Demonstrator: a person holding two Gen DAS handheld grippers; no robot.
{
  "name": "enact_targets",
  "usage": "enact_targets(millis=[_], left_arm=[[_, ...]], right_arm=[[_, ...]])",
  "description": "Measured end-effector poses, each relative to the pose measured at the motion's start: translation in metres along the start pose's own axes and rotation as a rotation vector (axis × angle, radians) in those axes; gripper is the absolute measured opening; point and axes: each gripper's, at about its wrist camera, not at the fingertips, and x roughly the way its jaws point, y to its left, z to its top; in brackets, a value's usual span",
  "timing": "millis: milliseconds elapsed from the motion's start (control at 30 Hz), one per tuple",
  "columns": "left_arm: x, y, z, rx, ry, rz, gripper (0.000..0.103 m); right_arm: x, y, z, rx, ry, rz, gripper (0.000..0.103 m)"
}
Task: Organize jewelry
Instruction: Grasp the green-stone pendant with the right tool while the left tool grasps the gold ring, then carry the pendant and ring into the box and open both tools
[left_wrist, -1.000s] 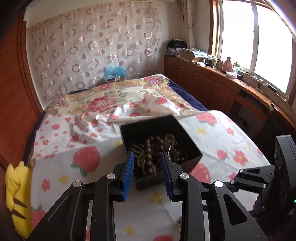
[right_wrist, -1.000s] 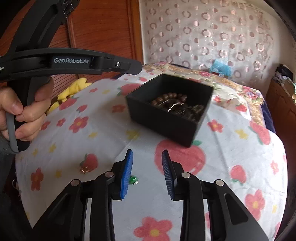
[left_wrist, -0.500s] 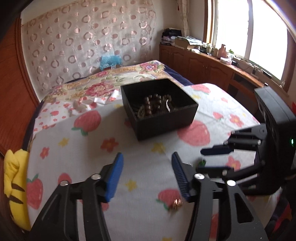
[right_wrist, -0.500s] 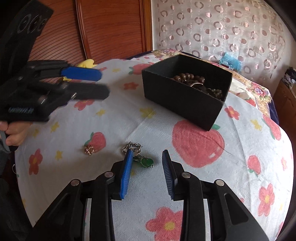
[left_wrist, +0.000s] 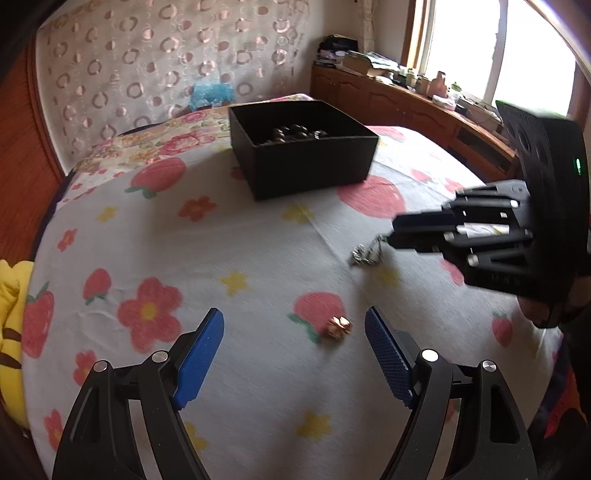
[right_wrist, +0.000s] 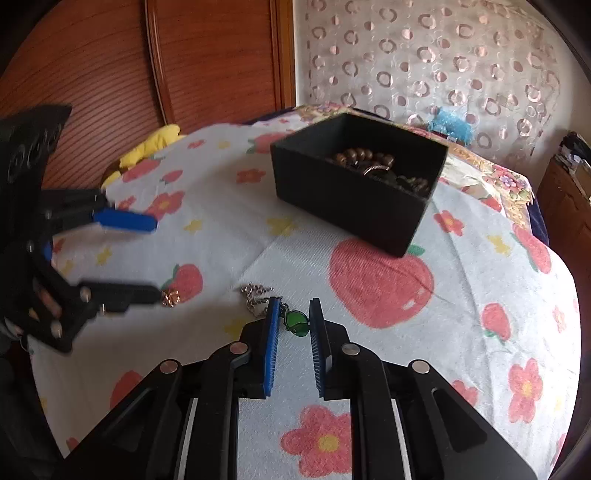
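- Black box (right_wrist: 354, 199), square and matte, sits on the bed (right_wrist: 480, 295) on a white cloth printed with strawberries and flowers; brown wooden beads and a metal ring lie inside it.
- Right gripper (right_wrist: 293, 325) is low over the cloth, its blue ribbed fingers (right_wrist: 272, 332) partly open around a green glassy pendant (right_wrist: 297, 323); they look not yet closed on it.
- Silver chain (right_wrist: 255, 295) trails from the pendant to the left and slightly ahead of the fingers, bunched in a small heap.
- Left gripper (left_wrist: 295, 343) has its fingers spread wide and holds nothing.
- Small gold piece (left_wrist: 339, 326), knobbly and shiny, lies on the cloth between the left fingers, nearer the right-hand one.
- Each piece lies at its own gripper, well apart from the box, which stands farther ahead on the bed.
- Judged next: close on each piece, then carry it forward to the box.
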Motion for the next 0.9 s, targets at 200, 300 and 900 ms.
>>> enact_targets(millis=[200,300,900], left_arm=[[-0.001,-0.019,-0.006,0.042,-0.009,0.016,0.075],[0.000,-0.021,-0.006,0.047,-0.011,0.018,0.064],[0.002,-0.016,-0.006,0.034,-0.023,0.007,0.012]], right_arm=[[-0.010,-0.001,0.006,0.008,-0.035,-0.016,0.018],[-0.014,-0.002,0.007,0.010,-0.047,-0.022,0.018],[-0.033,-0.013,0.020,0.034,-0.112,-0.048,0.018]])
